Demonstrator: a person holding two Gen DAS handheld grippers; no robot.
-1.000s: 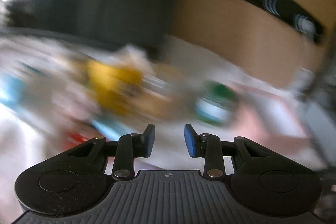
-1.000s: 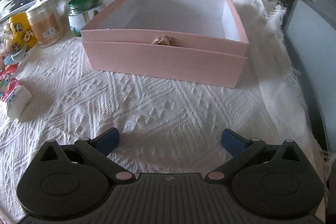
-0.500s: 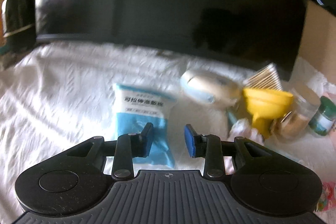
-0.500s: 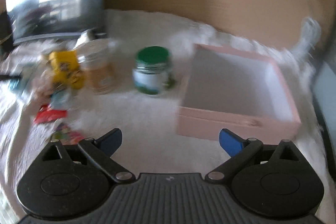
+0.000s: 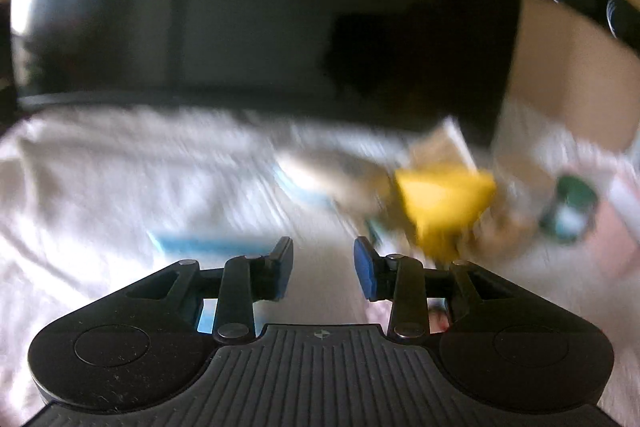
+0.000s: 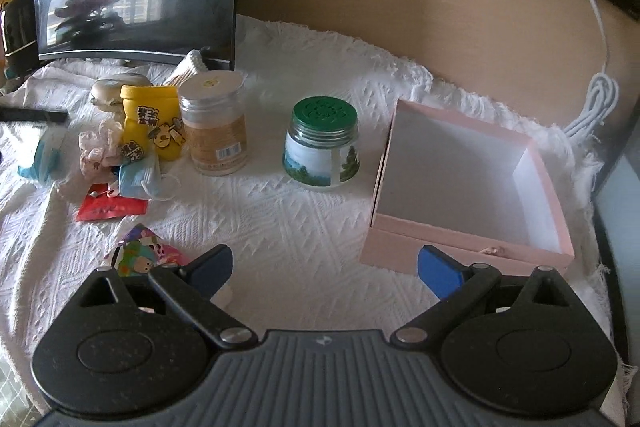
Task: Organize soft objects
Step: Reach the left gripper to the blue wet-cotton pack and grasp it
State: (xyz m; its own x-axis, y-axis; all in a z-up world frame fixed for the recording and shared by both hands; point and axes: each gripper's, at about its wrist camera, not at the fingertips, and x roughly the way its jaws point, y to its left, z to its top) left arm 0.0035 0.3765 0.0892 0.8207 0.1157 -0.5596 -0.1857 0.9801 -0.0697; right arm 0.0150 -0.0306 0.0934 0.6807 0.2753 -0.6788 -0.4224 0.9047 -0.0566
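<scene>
My right tool (image 6: 324, 263) hangs wide apart and empty over the white cloth (image 6: 304, 227); my left tool (image 5: 323, 263) shows a narrow gap, gripping nothing. The soft pouches (image 6: 132, 183) lie left of the jars, well apart from the pink box (image 6: 468, 239).

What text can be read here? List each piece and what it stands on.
No text reads clearly.
Yellow container: bold black characters, too distorted to read.
Clear jar: barcode label, print too small.
Red packet: print too small.
Left wrist view: blurred throughout, nothing readable.
</scene>
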